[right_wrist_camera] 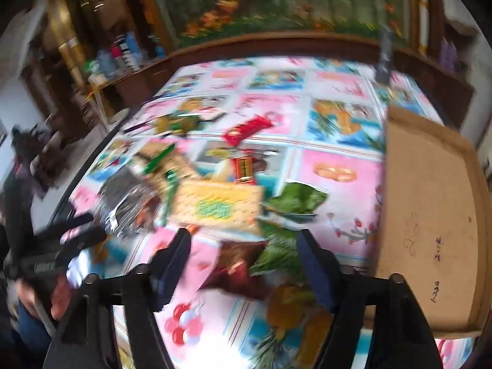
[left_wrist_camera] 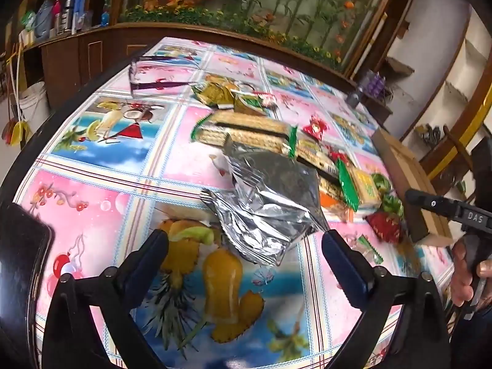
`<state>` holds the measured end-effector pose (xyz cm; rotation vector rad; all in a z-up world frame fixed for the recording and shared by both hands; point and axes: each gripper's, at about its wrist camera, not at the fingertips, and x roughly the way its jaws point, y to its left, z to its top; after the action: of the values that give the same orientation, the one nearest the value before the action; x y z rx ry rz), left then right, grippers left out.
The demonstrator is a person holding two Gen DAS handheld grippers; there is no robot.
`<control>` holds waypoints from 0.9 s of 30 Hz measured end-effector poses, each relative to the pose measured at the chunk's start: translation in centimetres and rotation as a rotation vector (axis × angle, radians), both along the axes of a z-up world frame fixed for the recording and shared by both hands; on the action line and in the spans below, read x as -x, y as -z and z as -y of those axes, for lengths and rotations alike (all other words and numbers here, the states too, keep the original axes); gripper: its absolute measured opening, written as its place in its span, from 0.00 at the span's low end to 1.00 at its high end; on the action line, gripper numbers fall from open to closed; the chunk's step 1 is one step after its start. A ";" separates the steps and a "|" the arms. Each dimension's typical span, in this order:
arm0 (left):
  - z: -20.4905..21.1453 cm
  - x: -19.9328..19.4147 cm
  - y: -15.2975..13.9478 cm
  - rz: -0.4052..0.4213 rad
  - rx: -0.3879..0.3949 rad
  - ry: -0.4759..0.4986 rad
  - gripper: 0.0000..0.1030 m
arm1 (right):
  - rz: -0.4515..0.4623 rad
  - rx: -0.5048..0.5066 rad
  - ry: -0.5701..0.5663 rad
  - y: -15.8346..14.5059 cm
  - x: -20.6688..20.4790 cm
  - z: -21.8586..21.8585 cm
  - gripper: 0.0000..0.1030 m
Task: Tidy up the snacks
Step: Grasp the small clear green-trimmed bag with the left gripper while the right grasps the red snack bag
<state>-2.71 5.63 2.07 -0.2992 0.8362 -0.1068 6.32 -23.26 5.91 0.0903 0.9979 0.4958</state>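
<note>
A crumpled silver foil packet (left_wrist_camera: 270, 203) lies on the flowered tablecloth (left_wrist_camera: 107, 184), its near end between my left gripper's (left_wrist_camera: 246, 241) wide-open fingers; the left pad stands clear of it. Behind it are green-ended wafer packs (left_wrist_camera: 246, 132), a yellow cracker pack (left_wrist_camera: 366, 187) and an olive packet (left_wrist_camera: 215, 92). The right wrist view is blurred: my right gripper (right_wrist_camera: 244, 243) hangs open over a dark red packet (right_wrist_camera: 236, 264) and a green one (right_wrist_camera: 276, 255), neither pad pressing on them. The yellow cracker pack (right_wrist_camera: 218, 206) lies just beyond, a red bar (right_wrist_camera: 246, 129) farther back.
A shallow cardboard box (right_wrist_camera: 430, 215) sits at the table's right side, seen edge-on as the box (left_wrist_camera: 402, 178). Spectacles (left_wrist_camera: 144, 73) lie at the far left. A hand (left_wrist_camera: 464, 276) holds the right gripper's handle. A wooden cabinet runs behind the table.
</note>
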 end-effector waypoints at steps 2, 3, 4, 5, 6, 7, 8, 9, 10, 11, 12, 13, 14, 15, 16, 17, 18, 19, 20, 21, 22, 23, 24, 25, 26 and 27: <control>-0.2 -0.2 0.1 -0.003 0.011 -0.003 0.90 | 0.009 0.026 0.014 0.3 -0.1 0.0 0.59; -0.2 -0.2 0.1 -0.007 0.013 -0.001 0.86 | 0.022 0.054 0.011 0.5 0.1 -0.3 0.59; -0.1 -0.2 0.1 -0.004 0.014 0.004 0.81 | 0.031 0.047 -0.005 0.6 0.5 -0.4 0.59; -0.2 -0.1 0.0 0.002 0.020 0.009 0.79 | 0.040 0.029 -0.022 0.6 1.0 -0.4 0.59; -0.1 0.0 -0.1 0.011 0.019 0.017 0.79 | 0.056 0.017 -0.033 0.6 1.5 -0.4 0.59; -0.1 0.1 -0.2 0.018 0.018 0.023 0.76 | 0.082 0.011 -0.045 0.4 2.2 -0.6 0.59; 0.1 0.3 -0.5 0.033 0.017 0.032 0.74 | 0.110 0.015 -0.074 0.1 2.9 -1.0 0.59; 0.2 0.5 -0.6 0.048 0.014 0.041 0.73 | 0.114 0.025 -0.094 0.2 3.3 -1.5 0.56; 0.4 0.7 -0.8 0.065 0.008 0.050 0.73 | 0.107 0.029 -0.116 0.4 3.5 -2.0 0.54; 0.8 1.1 -1.2 0.092 0.001 0.065 0.73 | 0.093 0.040 -0.131 0.8 3.5 -2.5 0.53; 1.1 1.4 -1.6 0.114 -0.006 0.080 0.73 | 0.081 0.071 -0.118 1.3 3.4 -2.9 0.53; 1.6 1.7 -1.9 0.132 -0.017 0.097 0.73 | 0.089 0.096 -0.099 1.6 3.3 -3.2 0.53; 2.3 2.1 -2.2 0.152 -0.033 0.126 0.73 | 0.102 0.123 -0.091 1.8 3.2 -3.4 0.51; 2.8 2.3 -2.4 0.161 -0.040 0.148 0.73 | 0.091 0.134 -0.088 2.2 2.9 -3.5 0.42; 3.6 2.7 -2.7 0.170 -0.054 0.185 0.73 | 0.065 0.138 -0.076 2.7 2.6 -3.4 0.39; 4.4 2.9 -2.8 0.175 -0.069 0.216 0.73 | 0.038 0.127 -0.060 3.2 2.2 -3.1 0.39; 5.5 3.0 -3.0 0.177 -0.096 0.258 0.73 | 0.024 0.119 -0.063 3.5 2.1 -3.0 0.39; 6.4 3.2 -3.0 0.178 -0.117 0.284 0.73 | 0.017 0.114 -0.071 3.9 2.2 -3.0 0.39; 7.2 3.3 -3.1 0.179 -0.137 0.308 0.73 | 0.018 0.121 -0.070 4.3 2.2 -2.9 0.38; 8.4 3.2 -3.0 0.169 -0.167 0.339 0.73 | 0.025 0.122 -0.069 4.5 2.4 -2.8 0.37; 9.1 3.1 -2.8 0.158 -0.187 0.355 0.73 | 0.040 0.121 -0.076 4.4 2.7 -2.7 0.35; 10.0 2.8 -2.6 0.140 -0.215 0.374 0.73 | 0.042 0.119 -0.079 4.4 3.0 -2.8 0.34; 10.6 2.6 -2.2 0.125 -0.229 0.384 0.73 | 0.041 0.105 -0.077 4.2 3.4 -2.6 0.33; 11.2 2.4 -2.0 0.113 -0.237 0.390 0.73 | 0.046 0.083 -0.079 3.9 3.6 -2.4 0.33; 11.7 1.9 -1.6 0.089 -0.245 0.395 0.73 | 0.057 0.054 -0.085 3.4 3.9 -2.0 0.33; 11.9 1.5 -1.2 0.067 -0.252 0.397 0.73 | 0.073 0.023 -0.087 2.7 4.3 -1.5 0.33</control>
<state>-4.22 -6.27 3.28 0.1101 0.8246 -0.3768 2.07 -21.73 3.20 0.0086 0.9389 0.5631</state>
